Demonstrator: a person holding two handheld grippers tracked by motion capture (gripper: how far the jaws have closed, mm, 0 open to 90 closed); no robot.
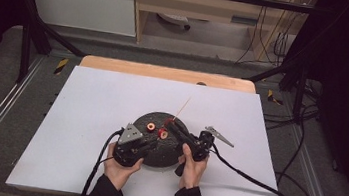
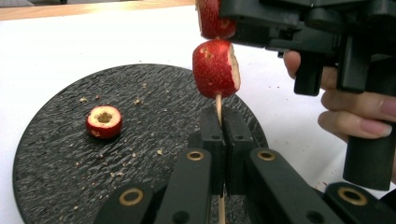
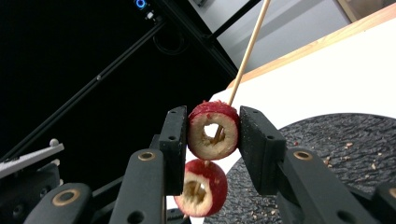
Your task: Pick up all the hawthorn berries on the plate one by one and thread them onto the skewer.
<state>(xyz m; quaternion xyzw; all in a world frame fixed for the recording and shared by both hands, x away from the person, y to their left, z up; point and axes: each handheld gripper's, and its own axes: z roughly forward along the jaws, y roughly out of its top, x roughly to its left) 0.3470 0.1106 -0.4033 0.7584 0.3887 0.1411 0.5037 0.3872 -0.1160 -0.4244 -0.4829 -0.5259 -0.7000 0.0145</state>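
Thin wooden skewer (image 3: 247, 49), tilted, far tip pointing up and away over the far side of the round black slate plate (image 2: 56, 177). Two cored red fruit pieces threaded on it: upper ring (image 3: 213, 130), hollow core visible with the stick running through; lower piece (image 2: 215, 68) just below it, red skin, pale cut face, bare stick under it. Third cored piece (image 2: 104, 121) lies loose on the plate's left half, hole up, crumbs around.

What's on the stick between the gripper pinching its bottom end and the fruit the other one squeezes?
One more cored red fruit piece, threaded on the skewer, in the left gripper view.
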